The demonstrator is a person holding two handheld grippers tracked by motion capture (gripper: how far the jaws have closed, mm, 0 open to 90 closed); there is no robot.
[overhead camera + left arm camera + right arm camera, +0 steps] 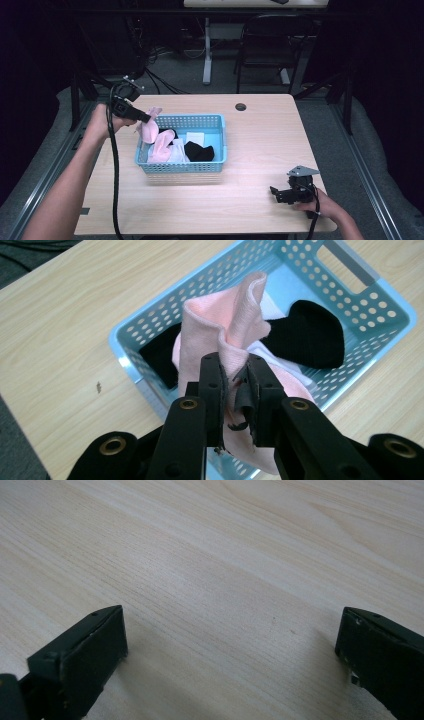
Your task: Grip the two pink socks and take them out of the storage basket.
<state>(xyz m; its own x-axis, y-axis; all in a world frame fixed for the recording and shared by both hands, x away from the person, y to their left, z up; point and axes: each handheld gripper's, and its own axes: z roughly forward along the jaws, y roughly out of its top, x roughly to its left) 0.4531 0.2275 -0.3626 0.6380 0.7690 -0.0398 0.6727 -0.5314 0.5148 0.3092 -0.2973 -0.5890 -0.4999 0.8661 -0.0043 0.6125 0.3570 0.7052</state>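
Pink sock lifted from basket
The left gripper point(235, 385) clenched a pink sock point(225, 325) over the blue basket point(200, 167), which held black point(199, 151) and white socks point(195, 138); the right gripper point(281, 195) rested released.

A pink sock point(220, 330) and black sock point(310, 337) fill a light-blue perforated basket point(385, 305).

hidden: your left gripper point(235, 390) covers the pink sock's point(220, 330) bottom | cut off: basket's point(395, 315) near corner | hidden: black sock point(160, 357) mostly under pink

A pale wooden table point(260, 150) lay before me, round cable hole point(240, 107) near its far edge, a black chair point(267, 45) stood beyond, a white desk leg point(207, 50), dark cables point(160, 75) tangled on grey floor.
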